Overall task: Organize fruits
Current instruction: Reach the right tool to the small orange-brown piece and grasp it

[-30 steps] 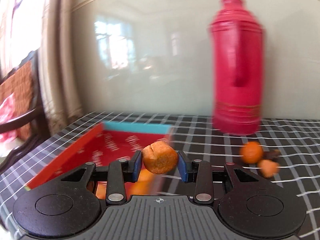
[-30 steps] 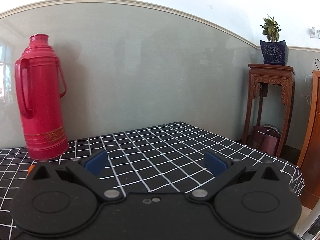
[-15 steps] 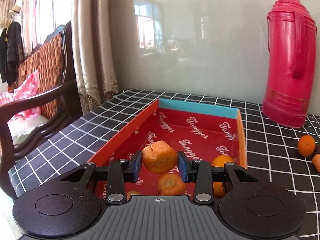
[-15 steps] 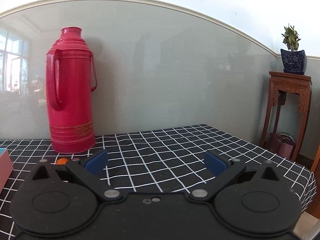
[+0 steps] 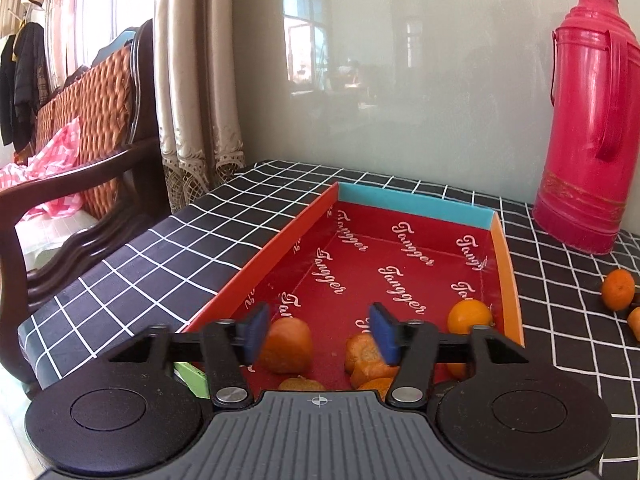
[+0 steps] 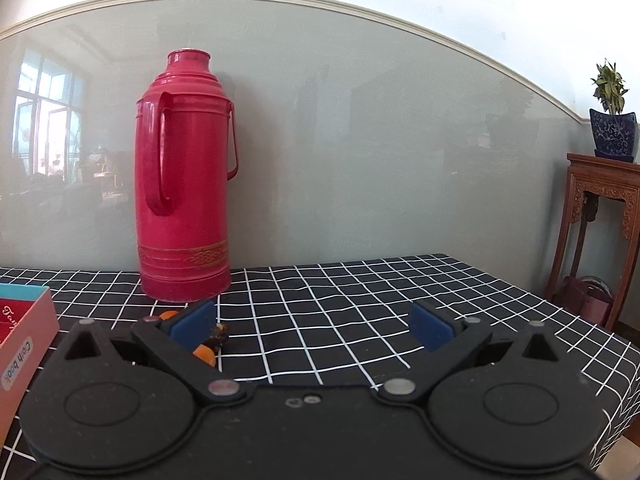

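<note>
Left wrist view: close, tilted down over red box [image 5: 404,256], thermos [image 5: 584,120] at 2 o'clock. Right wrist view: nearly level across table [image 6: 360,300]. Shared: thermos [image 6: 184,184], box corner [image 6: 24,320].

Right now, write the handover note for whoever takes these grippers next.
Left gripper: open over the box, jaws have just been opening; the fruit it carried lies in the box, beside the left pad.
Right gripper: open, empty, above the table near the thermos.
Done: several orange fruits in the box, one by its right wall.
Left: at least two fruits on the cloth right of the box; bring them in.
</note>
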`<act>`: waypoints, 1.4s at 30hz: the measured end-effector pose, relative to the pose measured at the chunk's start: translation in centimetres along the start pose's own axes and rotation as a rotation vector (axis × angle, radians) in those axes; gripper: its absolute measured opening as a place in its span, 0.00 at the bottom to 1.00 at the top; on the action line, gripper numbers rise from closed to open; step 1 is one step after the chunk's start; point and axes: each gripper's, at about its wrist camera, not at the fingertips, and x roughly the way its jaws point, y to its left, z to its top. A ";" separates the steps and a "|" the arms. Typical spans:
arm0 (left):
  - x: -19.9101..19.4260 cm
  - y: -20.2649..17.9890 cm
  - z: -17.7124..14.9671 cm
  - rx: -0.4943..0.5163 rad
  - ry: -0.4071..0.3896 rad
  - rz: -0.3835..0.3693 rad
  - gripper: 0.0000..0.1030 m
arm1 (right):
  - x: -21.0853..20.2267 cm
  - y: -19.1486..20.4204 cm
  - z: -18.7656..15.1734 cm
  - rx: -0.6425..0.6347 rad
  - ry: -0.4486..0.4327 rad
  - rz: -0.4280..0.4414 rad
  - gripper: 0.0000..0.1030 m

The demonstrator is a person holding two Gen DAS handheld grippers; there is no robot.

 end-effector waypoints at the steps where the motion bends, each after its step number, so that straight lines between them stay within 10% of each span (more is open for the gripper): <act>1: -0.4 0.1 0.1 0.001 -0.019 0.001 0.61 | 0.1 0.1 0.0 -0.001 0.002 0.003 0.94; 23: -3.8 4.7 -0.1 -0.003 -0.132 0.039 0.80 | 5.4 5.2 -0.6 -0.038 0.211 0.237 0.90; 35: -2.0 8.4 -0.3 -0.098 -0.094 0.086 0.81 | 11.0 6.3 -1.8 -0.007 0.385 0.225 0.65; 42: -1.7 8.9 -0.3 -0.107 -0.095 0.094 0.82 | 12.0 7.1 -2.1 -0.054 0.402 0.237 0.33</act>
